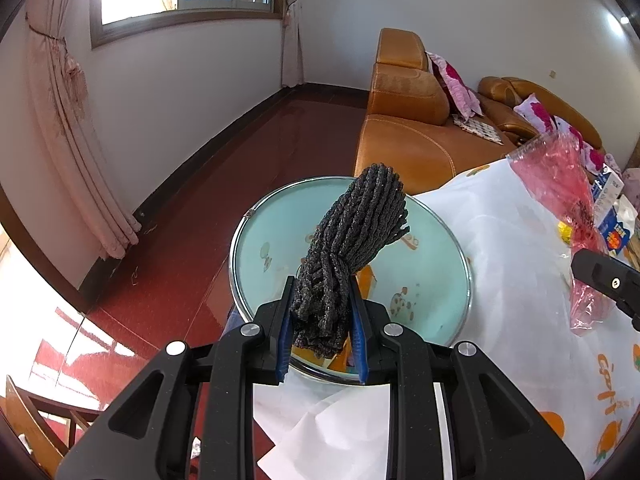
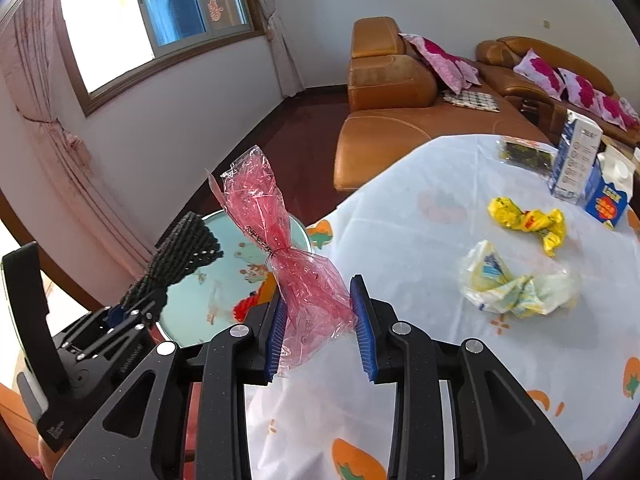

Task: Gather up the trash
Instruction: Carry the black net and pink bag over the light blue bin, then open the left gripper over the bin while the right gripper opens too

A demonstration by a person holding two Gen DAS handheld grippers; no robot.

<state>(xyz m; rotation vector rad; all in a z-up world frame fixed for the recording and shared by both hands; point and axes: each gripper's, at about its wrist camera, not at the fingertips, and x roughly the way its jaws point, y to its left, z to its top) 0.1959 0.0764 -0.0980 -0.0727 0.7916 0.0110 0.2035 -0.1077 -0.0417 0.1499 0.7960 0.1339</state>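
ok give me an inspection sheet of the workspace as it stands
surface: table under a white fruit-print cloth.
job's things: dark knitted bundle in the left claw; red cellophane wrapper in the right claw; both are in front of the round teal basin.
clutter: yellow wrapper, crumpled clear bag, two cartons.
grippers: both shut on their loads.
cables: nothing seen.
surroundings: orange leather sofa, pink pillows, window, red floor.

Rough dark knitted cloth, crinkly glossy red cellophane, shiny metal-rimmed basin.
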